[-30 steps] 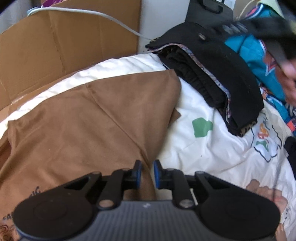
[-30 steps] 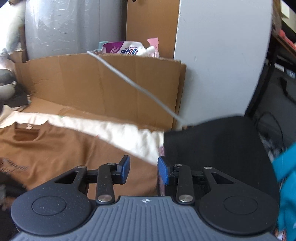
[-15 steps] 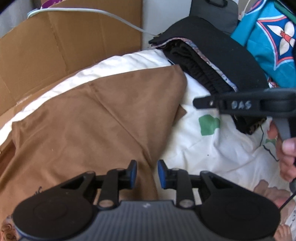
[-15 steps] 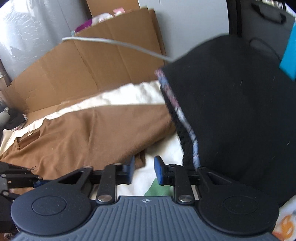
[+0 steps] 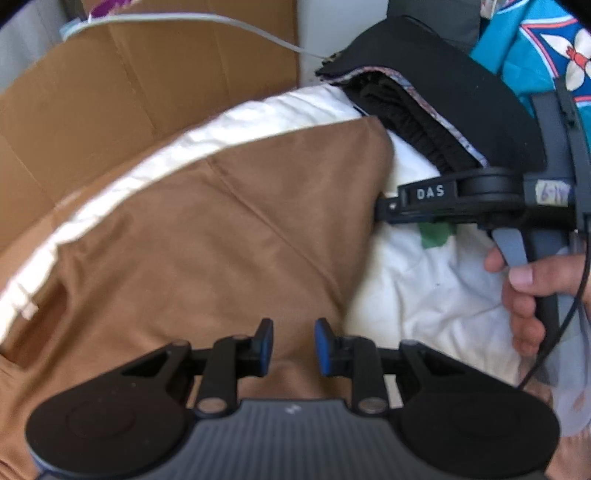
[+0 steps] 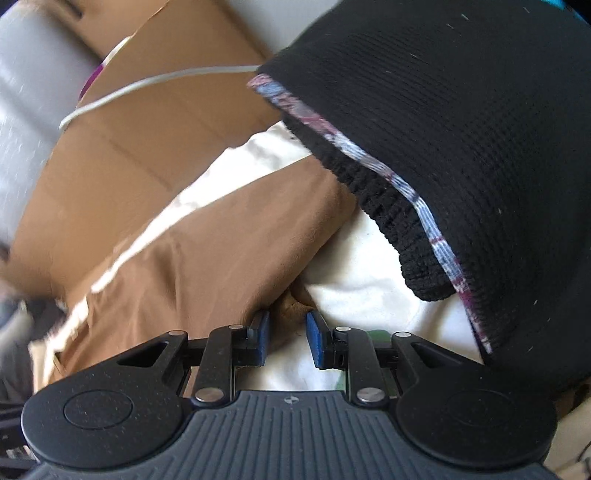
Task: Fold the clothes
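Left wrist view: right gripper [image 5: 384, 210] has dropped in beside the brown shirt [image 5: 221, 240] on the bed; left gripper [image 5: 293, 345] hovers open over its near edge.

Right wrist view: right gripper [image 6: 287, 338], jaws just closing, still apart, straddles a shirt corner [image 6: 291, 306] dead ahead.

— What fills the upper left of your left view?

— Flattened brown cardboard [image 5: 110, 92], creased in panels, standing on edge. A grey cable [image 5: 207, 20] runs across the top of it toward the upper middle, and I can see a scrap of purple and white packaging [image 5: 107, 5] just over its top edge.

— And lower down?

— White bedding [image 5: 424, 295], rumpled, across my right half, with a green printed patch [image 5: 436, 236] at mid right. A pale wall [image 5: 306, 33] shows at top centre.
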